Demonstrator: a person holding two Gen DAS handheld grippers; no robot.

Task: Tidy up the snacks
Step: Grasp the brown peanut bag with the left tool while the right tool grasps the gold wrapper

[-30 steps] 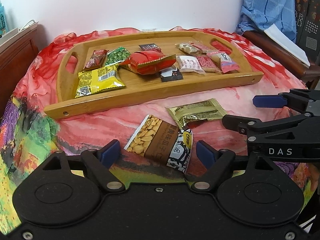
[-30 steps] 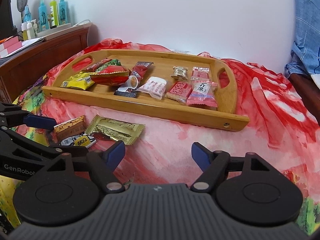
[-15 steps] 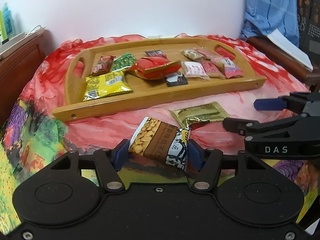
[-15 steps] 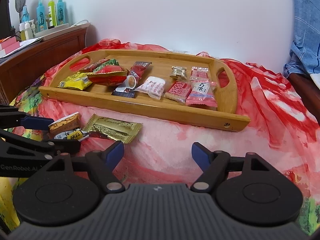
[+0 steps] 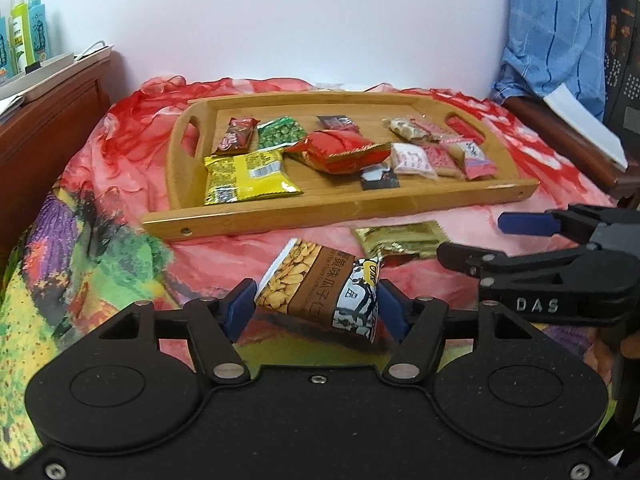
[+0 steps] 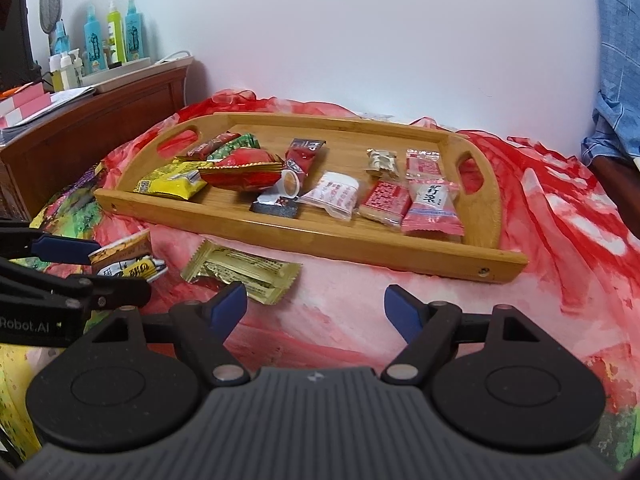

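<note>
My left gripper point(image 5: 317, 304) holds a brown sunflower-seed packet point(image 5: 320, 288) by its two side edges, just above the cloth. Its jaws are opening slightly, and both blue pads still press on the packet. The right wrist view shows the same packet point(image 6: 124, 256) at the far left, between the left gripper's fingers point(image 6: 64, 246). A gold packet point(image 5: 400, 236) lies flat on the cloth in front of the wooden tray point(image 5: 320, 208). My right gripper point(image 6: 316, 306) hovers open and empty, with the gold packet point(image 6: 240, 272) just ahead of its left fingertip. The tray point(image 6: 320, 236) holds several snack packets.
A yellow bag point(image 5: 248, 176) and a red bag point(image 5: 340, 150) lie at the tray's left and middle, with pink packets point(image 6: 432, 208) at its right. A wooden cabinet point(image 6: 100, 128) with bottles stands to the left. At the right are a blue shirt point(image 5: 556, 32) and a white book point(image 5: 580, 124).
The left gripper's jaws closed from wide apart onto the seed packet and raised it off the cloth. The right gripper stayed where it was, open.
</note>
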